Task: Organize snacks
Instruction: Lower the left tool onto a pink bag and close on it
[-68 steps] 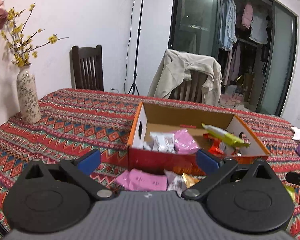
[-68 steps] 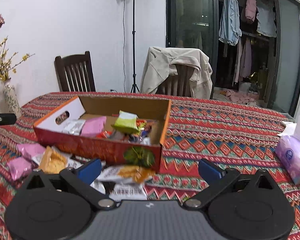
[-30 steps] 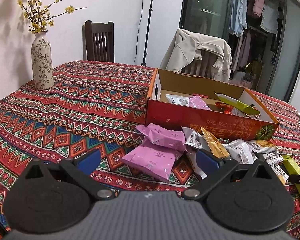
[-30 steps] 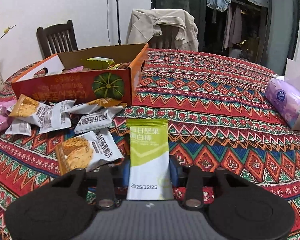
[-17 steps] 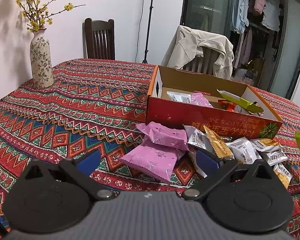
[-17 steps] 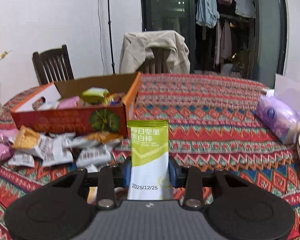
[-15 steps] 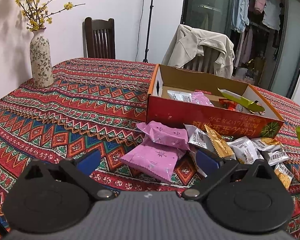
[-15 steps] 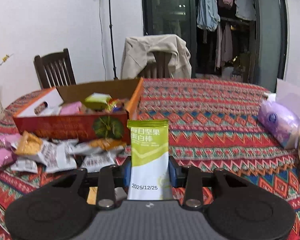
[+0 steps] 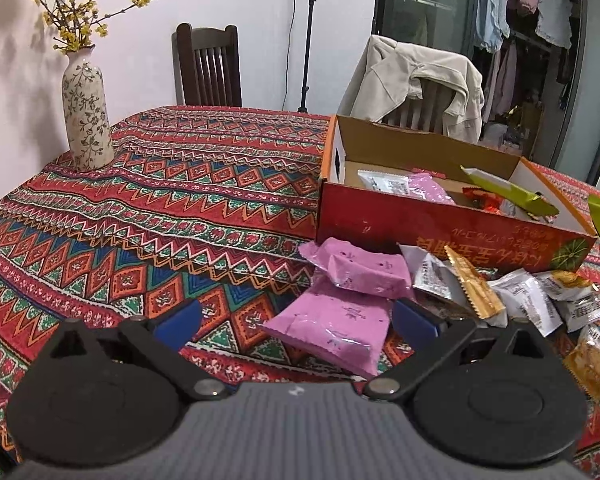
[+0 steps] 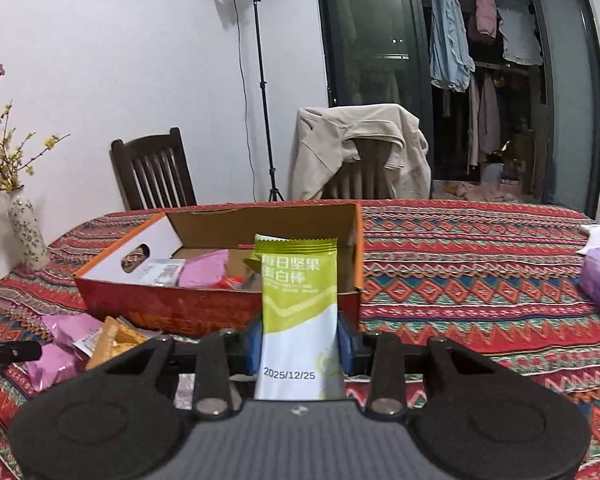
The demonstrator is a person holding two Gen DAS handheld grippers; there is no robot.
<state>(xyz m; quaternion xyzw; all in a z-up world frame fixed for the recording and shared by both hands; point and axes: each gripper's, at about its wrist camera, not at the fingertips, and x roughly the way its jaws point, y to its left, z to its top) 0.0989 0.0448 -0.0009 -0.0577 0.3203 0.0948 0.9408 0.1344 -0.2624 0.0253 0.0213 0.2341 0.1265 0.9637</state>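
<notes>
Right gripper: pinching a green-and-white foil snack bar upright, frame centre, before the open orange cardboard box. Left gripper: spread, empty, over a pink plastic packet. Advice: clear the box's near wall before releasing.

The right hand-held gripper has lifted the green snack bar off the worktop and apparently nearer the box, facing its opening.

A dark wooden chair stands against the white wall, left of a light stand; clothes hang behind glass doors.
</notes>
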